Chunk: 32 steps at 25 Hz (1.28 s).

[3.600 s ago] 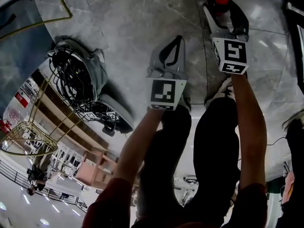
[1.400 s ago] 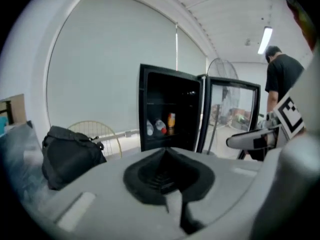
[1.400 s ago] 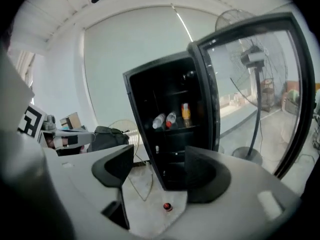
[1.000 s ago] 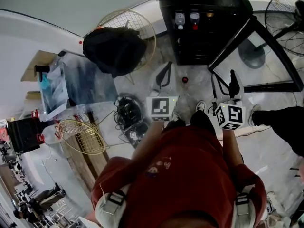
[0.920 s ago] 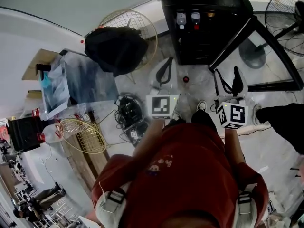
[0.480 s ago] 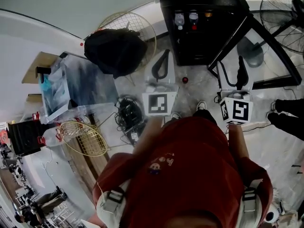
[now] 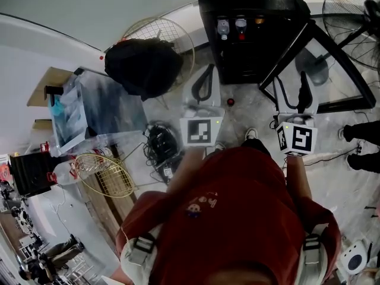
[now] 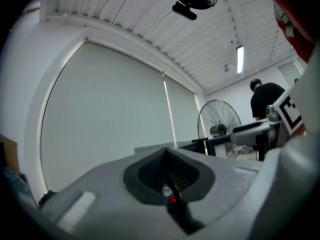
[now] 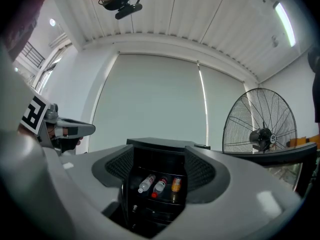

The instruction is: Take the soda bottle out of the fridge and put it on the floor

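The soda bottle (image 7: 230, 102) stands on the marble floor in front of the open black fridge (image 7: 249, 34); from above only its red cap shows. It sits between my two grippers, and neither touches it. My left gripper (image 7: 208, 69) hovers to its left, shut and empty. My right gripper (image 7: 290, 88) is to its right, open and empty, near the fridge door (image 7: 314, 58). In the right gripper view the fridge shelf holds a clear bottle (image 9: 145, 183), a red-capped bottle (image 9: 159, 185) and an orange can (image 9: 176, 184).
A standing fan (image 7: 356, 10) is at the far right behind the glass door. A black bag (image 7: 145, 64) rests on a wire basket to the left, with a tangle of cables (image 7: 157, 144) and another wire basket (image 7: 104, 171) nearer. Someone's legs (image 7: 362, 135) stand at the right.
Earlier my right gripper held the bottle down at the floor; it has since let go and opened. The view has risen, both grippers are up, and the right one has shifted right.
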Tool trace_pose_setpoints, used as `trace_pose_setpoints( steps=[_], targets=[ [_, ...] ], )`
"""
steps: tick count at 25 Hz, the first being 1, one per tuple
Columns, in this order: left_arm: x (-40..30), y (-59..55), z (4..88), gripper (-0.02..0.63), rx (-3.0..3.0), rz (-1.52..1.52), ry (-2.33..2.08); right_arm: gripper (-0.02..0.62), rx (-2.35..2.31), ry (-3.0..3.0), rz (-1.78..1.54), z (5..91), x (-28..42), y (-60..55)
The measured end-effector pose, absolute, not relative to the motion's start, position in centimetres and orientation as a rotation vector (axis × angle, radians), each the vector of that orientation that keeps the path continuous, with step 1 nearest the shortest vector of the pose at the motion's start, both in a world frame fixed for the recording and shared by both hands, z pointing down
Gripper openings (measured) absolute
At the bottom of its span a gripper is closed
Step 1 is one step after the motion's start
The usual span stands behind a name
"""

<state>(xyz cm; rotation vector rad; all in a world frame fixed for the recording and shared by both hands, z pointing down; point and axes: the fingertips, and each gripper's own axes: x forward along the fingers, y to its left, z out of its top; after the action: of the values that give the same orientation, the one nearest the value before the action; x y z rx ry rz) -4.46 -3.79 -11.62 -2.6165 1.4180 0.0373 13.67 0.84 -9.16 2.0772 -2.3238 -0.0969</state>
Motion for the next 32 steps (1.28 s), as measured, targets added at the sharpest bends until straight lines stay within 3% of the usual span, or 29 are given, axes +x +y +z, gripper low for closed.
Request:
trace_pose_setpoints(
  steps=[18,32],
  targets=[
    [-2.4,-3.5,-11.8,0.000,-2.659,0.050,1.377,0.281,2.113,-2.317,-0.100,-9.8,14.8,1.0],
    [-2.0,-2.8,-11.2,0.000,-2.682,0.058,1.357,0.170,2.067,-2.316,-0.079,-9.0,14.2,1.6]
  ],
)
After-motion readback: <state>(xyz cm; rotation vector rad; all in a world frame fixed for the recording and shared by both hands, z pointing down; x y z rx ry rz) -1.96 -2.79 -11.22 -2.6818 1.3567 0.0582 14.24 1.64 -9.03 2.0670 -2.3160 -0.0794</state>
